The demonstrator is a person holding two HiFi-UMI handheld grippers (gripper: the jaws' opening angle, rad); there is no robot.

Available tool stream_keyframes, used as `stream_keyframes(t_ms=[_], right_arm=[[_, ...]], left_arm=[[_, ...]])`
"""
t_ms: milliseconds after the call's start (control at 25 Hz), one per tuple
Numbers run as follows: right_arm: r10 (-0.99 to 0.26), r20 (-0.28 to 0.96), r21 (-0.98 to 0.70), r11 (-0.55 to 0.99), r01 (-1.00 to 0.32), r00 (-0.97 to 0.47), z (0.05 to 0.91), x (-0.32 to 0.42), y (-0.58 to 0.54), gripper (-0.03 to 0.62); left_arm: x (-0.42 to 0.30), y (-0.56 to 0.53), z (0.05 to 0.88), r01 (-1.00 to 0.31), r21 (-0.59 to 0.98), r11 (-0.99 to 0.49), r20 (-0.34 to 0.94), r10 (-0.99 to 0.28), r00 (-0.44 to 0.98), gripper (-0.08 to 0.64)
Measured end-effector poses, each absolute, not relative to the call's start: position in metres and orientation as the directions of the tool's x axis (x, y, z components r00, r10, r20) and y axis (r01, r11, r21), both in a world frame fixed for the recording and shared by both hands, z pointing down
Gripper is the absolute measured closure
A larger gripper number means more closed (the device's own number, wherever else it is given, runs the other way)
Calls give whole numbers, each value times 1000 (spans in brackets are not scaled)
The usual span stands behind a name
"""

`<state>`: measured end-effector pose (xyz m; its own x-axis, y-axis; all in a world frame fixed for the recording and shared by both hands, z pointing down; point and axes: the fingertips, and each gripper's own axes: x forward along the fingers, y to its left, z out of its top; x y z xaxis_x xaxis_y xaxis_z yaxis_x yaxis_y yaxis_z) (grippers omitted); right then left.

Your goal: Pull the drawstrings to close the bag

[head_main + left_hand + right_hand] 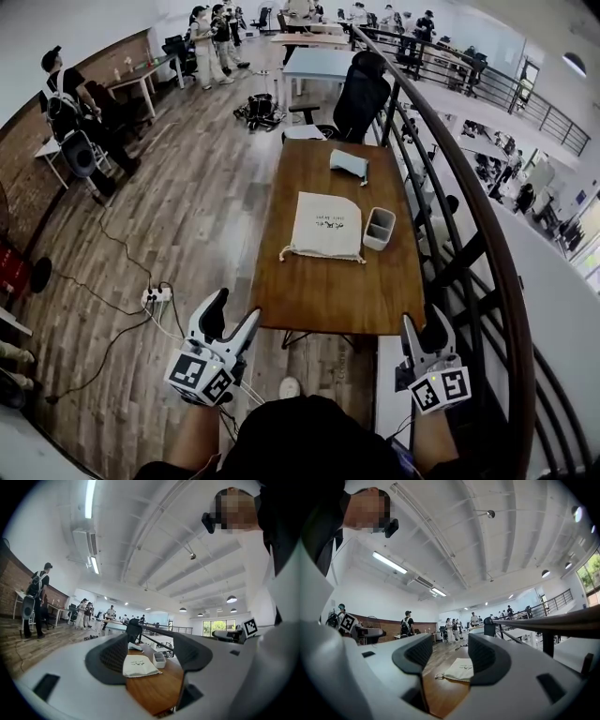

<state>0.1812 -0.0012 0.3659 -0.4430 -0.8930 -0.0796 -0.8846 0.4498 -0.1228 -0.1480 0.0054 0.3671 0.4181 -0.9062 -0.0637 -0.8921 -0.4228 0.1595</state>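
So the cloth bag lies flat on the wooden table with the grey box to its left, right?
No: the grey box stands to the right of the cloth bag, as the head view shows. The bag does lie flat on the wooden table.

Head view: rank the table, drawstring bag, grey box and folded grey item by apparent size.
1. wooden table
2. drawstring bag
3. grey box and folded grey item: these look about alike. The item lies farther from the camera, so I won't rank them.
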Motion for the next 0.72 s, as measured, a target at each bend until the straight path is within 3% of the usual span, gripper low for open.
stream_keyframes(t_ms=[360, 720], right_arm=[[-899, -71, -111, 438, -892, -433, 371, 144, -54, 363], [-922, -14, -112, 386, -916, -387, 388, 154, -80, 362]], left_arm=[[-172, -55, 382, -873, 141, -467, -37, -884, 467, 268], [-178, -99, 401, -860, 156, -486, 8, -870, 494, 267]])
